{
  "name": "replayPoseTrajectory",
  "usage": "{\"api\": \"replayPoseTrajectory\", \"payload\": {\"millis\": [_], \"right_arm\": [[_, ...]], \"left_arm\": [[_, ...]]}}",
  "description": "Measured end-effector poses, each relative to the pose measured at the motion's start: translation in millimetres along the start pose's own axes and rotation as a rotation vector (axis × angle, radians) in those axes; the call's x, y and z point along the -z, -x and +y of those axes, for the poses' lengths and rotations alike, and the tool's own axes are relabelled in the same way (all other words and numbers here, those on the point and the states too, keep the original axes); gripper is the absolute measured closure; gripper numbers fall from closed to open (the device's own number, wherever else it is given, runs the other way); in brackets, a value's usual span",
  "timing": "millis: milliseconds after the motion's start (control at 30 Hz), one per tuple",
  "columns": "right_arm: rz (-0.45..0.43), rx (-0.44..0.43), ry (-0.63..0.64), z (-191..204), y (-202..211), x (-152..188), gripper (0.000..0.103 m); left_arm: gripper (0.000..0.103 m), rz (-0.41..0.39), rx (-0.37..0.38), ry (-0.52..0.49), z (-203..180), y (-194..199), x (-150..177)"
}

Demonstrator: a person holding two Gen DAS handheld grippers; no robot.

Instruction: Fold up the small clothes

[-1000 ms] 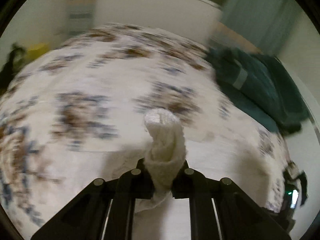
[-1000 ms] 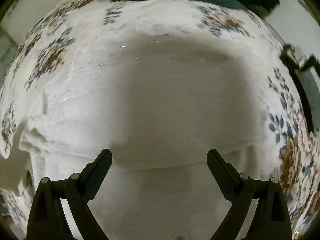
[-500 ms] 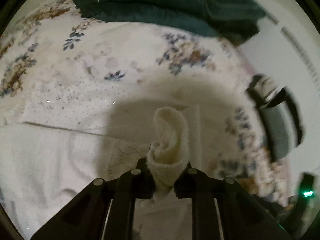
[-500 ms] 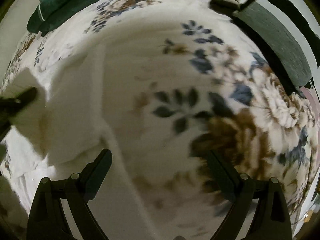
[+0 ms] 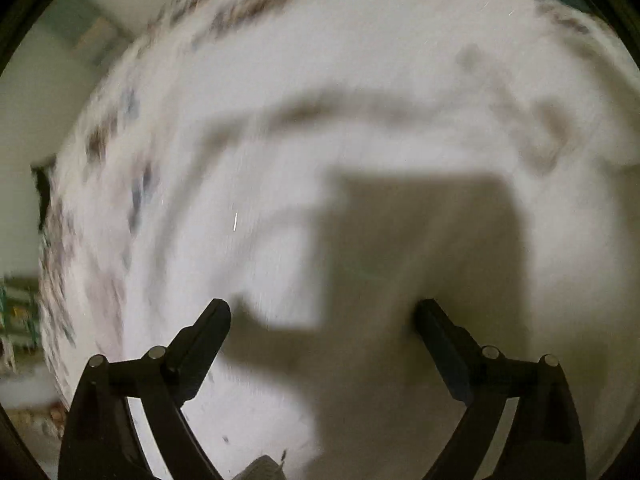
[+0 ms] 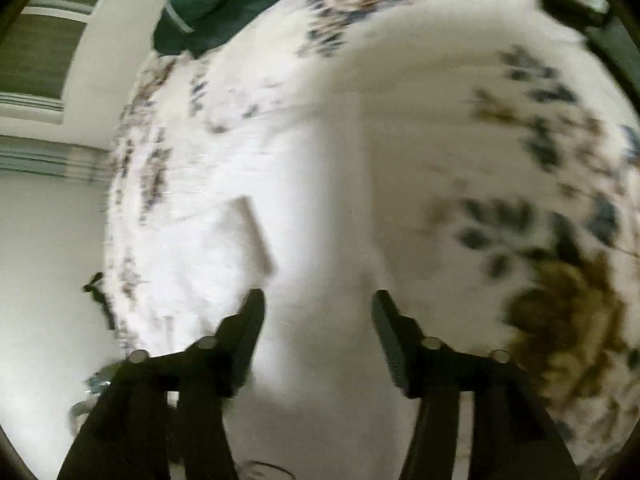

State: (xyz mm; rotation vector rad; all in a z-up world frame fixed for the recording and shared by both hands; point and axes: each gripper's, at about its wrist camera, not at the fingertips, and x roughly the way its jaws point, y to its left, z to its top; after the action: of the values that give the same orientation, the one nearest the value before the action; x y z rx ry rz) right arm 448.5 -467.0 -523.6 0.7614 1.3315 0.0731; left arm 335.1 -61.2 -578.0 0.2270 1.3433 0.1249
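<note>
Opening left gripper jaws, white cloth roll gone from them, right gripper jaws closing, empty

A big bed with a white bedspread covered in brown and blue flowers, a dark green blanket bunched at its far end, pale plain wall beside it, dim light, soft grey shadows, everything blurry

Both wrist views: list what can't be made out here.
- Left wrist view: motion blur smears the white cloth; its edges and folds are unreadable, and the rig's shadow darkens the part between the opening left claw.
- Right wrist view: the floral bedspread is blurred; the dark green garment is cut off by the top edge. Nothing sits in the closing right claw.
</note>
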Motion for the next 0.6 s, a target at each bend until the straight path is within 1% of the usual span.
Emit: {"api": "replayPoseTrajectory", "payload": {"millis": [33,67,100,133,167,233,300,333,367,400,467,533,567,600], "right_arm": [[0.004,-0.003,0.011,10.6,-7.2,-5.5,0.034],[0.003,-0.007,0.055,27.4,-16.2,-11.2,0.034],[0.012,-0.003,0.1,41.3,-24.9,-14.9,0.033],[0.027,0.019,0.129,54.6,-34.4,-15.5,0.03],[0.042,0.041,0.15,70.1,-45.3,-18.2,0.029],[0.079,0.033,0.164,91.8,-64.7,-20.0,0.027],[0.122,0.077,0.194,119.4,-88.6,-21.3,0.026],[0.141,0.117,0.228,132.9,-100.9,-19.7,0.02],[0.157,0.182,0.279,146.5,-115.3,-16.1,0.019],[0.183,0.259,0.359,161.0,-132.9,-8.6,0.019],[0.237,0.37,0.478,176.6,-160.0,10.1,0.019],[0.29,0.451,0.552,183.0,-184.5,25.3,0.019],[0.297,0.485,0.563,181.9,-189.7,28.1,0.022],[0.268,0.497,0.552,179.3,-187.8,26.8,0.048]], "left_arm": [[0.0,0.008,0.039,0.039,7.9,-5.5,5.6],[0.0,0.001,0.078,0.078,14.8,-9.7,9.7],[0.0,-0.007,0.097,0.096,17.9,-12.5,11.0],[0.0,-0.01,0.108,0.105,19.1,-15.7,10.3],[0.0,-0.01,0.108,0.108,18.4,-17.8,9.1],[0.0,-0.016,0.101,0.121,18.3,-19.0,7.4],[0.0,-0.025,0.096,0.142,18.6,-18.9,7.4],[0.0,-0.028,0.094,0.145,18.0,-19.3,7.6],[0.0,-0.03,0.093,0.146,18.3,-19.0,8.0],[0.0,-0.03,0.095,0.148,19.1,-19.2,7.9],[0.0,-0.024,0.102,0.147,20.6,-19.1,7.3],[0.0,-0.011,0.109,0.145,19.5,-18.9,2.8],[0.0,-0.005,0.112,0.142,20.1,-18.9,1.1],[0.0,0.0,0.116,0.139,21.2,-19.1,0.4]]}}
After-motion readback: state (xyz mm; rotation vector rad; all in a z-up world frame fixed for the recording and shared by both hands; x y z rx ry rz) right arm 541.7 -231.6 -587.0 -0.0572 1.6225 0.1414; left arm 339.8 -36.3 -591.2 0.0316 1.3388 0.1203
